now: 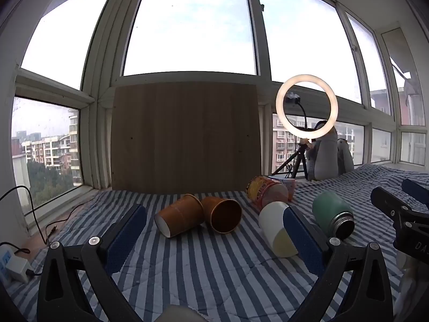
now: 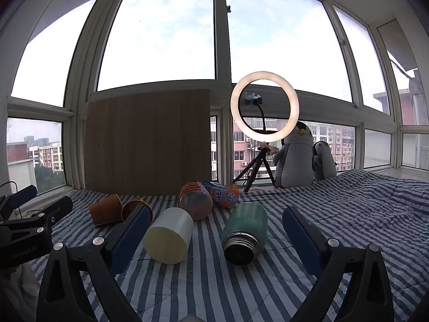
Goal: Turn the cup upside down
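Several cups lie on their sides on a blue-and-white striped blanket (image 1: 203, 268). Two orange paper cups (image 1: 179, 218) (image 1: 224, 214) lie together in the left wrist view, ahead of my open, empty left gripper (image 1: 214, 238). A white cup (image 2: 169, 238) and a green metal cup (image 2: 245, 230) lie side by side between the fingers of my open, empty right gripper (image 2: 214, 233), a little beyond the fingertips. The white cup (image 1: 276, 228) and the green cup (image 1: 333, 216) also show in the left wrist view. Each gripper appears at the edge of the other's view.
Printed orange snack cups (image 2: 195, 202) (image 2: 224, 191) lie behind the white cup. A wooden board (image 1: 185, 136) leans against the window. A lit ring light on a tripod (image 2: 264, 107) and two penguin plush toys (image 2: 296, 155) stand at the back right. A power strip (image 1: 10, 264) and cables lie at the left.
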`<state>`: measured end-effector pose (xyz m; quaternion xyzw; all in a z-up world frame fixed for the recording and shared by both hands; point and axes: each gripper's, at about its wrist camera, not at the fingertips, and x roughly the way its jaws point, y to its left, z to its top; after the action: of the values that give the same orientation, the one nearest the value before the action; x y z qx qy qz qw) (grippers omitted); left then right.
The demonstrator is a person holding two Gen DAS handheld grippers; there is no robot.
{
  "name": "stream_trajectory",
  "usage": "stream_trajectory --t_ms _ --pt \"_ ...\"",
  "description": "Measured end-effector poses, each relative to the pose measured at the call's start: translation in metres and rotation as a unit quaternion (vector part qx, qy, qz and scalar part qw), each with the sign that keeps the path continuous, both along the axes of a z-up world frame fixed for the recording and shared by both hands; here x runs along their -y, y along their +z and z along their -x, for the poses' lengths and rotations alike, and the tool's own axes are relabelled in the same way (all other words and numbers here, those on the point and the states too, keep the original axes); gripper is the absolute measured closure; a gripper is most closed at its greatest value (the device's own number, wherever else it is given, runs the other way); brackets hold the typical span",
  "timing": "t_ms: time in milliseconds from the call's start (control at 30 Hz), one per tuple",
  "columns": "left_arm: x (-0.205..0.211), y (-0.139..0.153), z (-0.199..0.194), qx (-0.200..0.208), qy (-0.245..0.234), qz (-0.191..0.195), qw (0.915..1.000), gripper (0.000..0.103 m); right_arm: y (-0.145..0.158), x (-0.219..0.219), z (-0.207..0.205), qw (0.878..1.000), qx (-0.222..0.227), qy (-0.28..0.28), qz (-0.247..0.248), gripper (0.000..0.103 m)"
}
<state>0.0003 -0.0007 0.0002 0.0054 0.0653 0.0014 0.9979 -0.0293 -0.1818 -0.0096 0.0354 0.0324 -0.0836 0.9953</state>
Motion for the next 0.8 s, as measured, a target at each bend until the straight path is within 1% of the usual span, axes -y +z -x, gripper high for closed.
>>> stream_trajectory --t_ms 333,400,800 --pt "-0.0034 -0.0041 -0.0029 -0.007 0.001 0.012 0.9999 0.0 -0.0005 -0.0014 -0.0021 1.0 -0.002 0.0 0.001 0.005" --pt "0.0008 -0.0005 -0.0023 -0.005 -0.001 0.005 1.0 0.0 -0.0014 -0.0021 -0.0037 1.0 -0.002 -0.001 0.001 0.005" --pt "0.0019 -0.0041 -0.0032 -0.006 0.001 0.004 1.0 0.0 0.0006 -0.0008 0.0004 1.0 -0.002 -0.001 -0.001 0.005"
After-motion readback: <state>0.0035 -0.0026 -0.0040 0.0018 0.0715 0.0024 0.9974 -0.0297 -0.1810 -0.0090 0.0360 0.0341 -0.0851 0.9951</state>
